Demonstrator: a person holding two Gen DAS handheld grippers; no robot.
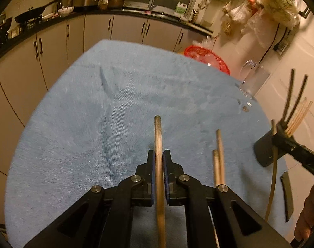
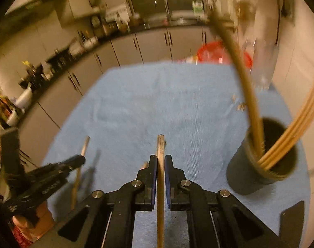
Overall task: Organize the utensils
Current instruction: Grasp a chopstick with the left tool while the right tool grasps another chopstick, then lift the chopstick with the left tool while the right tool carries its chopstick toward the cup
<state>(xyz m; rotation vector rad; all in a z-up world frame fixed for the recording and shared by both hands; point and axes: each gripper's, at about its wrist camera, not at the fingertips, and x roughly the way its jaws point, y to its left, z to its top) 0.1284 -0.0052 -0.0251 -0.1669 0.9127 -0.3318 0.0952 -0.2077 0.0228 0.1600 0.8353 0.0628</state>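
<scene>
Presently the left tool [image 1: 158, 155] is clamped on one thin brown wooden chopstick [image 1: 158, 136]. Right tool [image 2: 160, 161] likewise grips another wooden chopstick [image 2: 160, 144] (blurred), near the dark cylindrical holder [image 2: 247, 177] on the blue-cloth surface [image 2: 146, 107].

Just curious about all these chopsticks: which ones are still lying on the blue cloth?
The two wooden chopsticks lying side by side right of the left tool. The others are clamped in a tool or standing in the dark holder.

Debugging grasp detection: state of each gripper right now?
Left gripper: closed on one wooden chopstick.
Right gripper: closed on another chopstick, near the dark holder.
</scene>
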